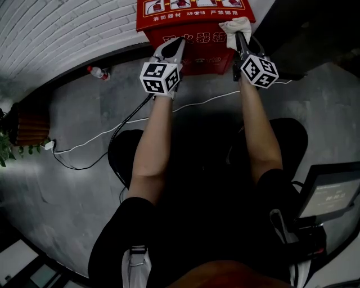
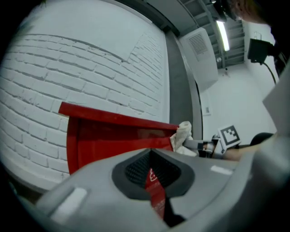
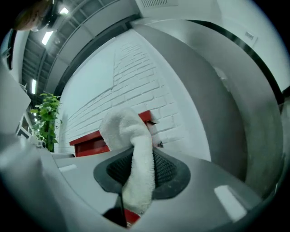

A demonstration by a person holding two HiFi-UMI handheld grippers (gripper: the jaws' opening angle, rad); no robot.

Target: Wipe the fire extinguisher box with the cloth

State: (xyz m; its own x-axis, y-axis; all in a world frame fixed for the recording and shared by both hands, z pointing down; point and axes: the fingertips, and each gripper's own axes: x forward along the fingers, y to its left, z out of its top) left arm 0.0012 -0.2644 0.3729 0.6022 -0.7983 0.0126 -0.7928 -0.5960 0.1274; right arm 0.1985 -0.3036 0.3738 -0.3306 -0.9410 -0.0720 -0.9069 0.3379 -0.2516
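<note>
The fire extinguisher box point(image 1: 197, 17) stands on the floor against the white brick wall point(image 1: 56, 28), just ahead of your knees. Your right gripper point(image 1: 239, 38) is clenched on the cloth point(image 1: 235, 25), which rests on the box's top front edge near its right end. I judge the wiping barely begun or mid-pass: nothing shows which faces are clean, so treat the top and front as still to do. Your left gripper point(image 1: 173, 44) sits at the front face with its jaws drawn together, holding nothing that I can make out. The right gripper view alone confirms the cloth pinched between the pads. The left gripper view alone shows the box's side panel and that only a red sliver shows through the slit between its jaws.
</note>
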